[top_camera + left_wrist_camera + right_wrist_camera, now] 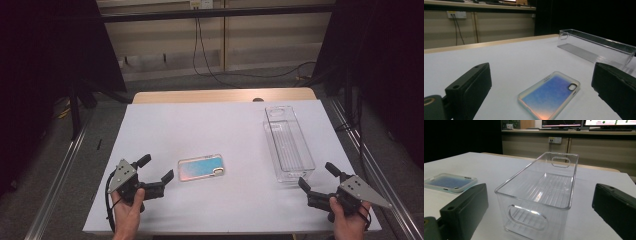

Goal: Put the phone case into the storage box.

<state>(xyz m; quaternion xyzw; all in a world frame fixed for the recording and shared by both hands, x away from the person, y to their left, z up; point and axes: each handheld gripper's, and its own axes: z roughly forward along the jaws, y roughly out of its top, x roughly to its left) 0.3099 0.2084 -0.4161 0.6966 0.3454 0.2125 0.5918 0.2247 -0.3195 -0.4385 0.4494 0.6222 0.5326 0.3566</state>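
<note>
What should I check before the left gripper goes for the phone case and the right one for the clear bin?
1. Left gripper jaws open, nothing between them: ok.
2. Right gripper jaws open, nothing between them: ok.
3. Phone case lies flat on the table, just ahead of the left jaws, untouched: ok.
4. Clear bin upright and empty: ok.
5. Bin's near end faces the right jaws, handle cutout in line: ok.
6. Whether the flat case leaves enough edge to pinch: cannot tell.
</note>
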